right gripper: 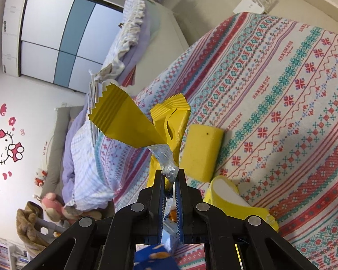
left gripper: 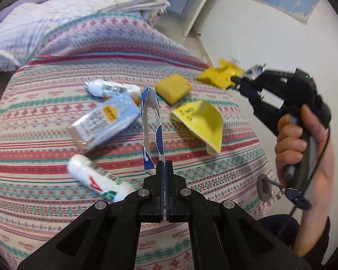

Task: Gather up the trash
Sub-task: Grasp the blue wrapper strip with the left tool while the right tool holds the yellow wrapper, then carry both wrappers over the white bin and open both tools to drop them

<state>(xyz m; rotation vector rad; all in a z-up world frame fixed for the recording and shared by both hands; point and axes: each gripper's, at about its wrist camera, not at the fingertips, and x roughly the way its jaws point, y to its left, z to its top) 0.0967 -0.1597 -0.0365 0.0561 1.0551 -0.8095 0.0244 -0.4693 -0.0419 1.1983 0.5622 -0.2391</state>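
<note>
Left wrist view is showing both grippers already gripping litter, the left gripper pinching a blue-and-white wrapper and the right gripper clamping a yellow wrapper, while two tubes, a carton, a sponge and a yellow packet are lying uncollected on the bedspread.

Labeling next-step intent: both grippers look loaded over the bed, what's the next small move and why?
Probably carry both loads off to a bin, which is not in view. The left gripper is shut on a blue wrapper, the right gripper on a yellow wrapper; neither can take the box or tubes left on the bedspread.
</note>
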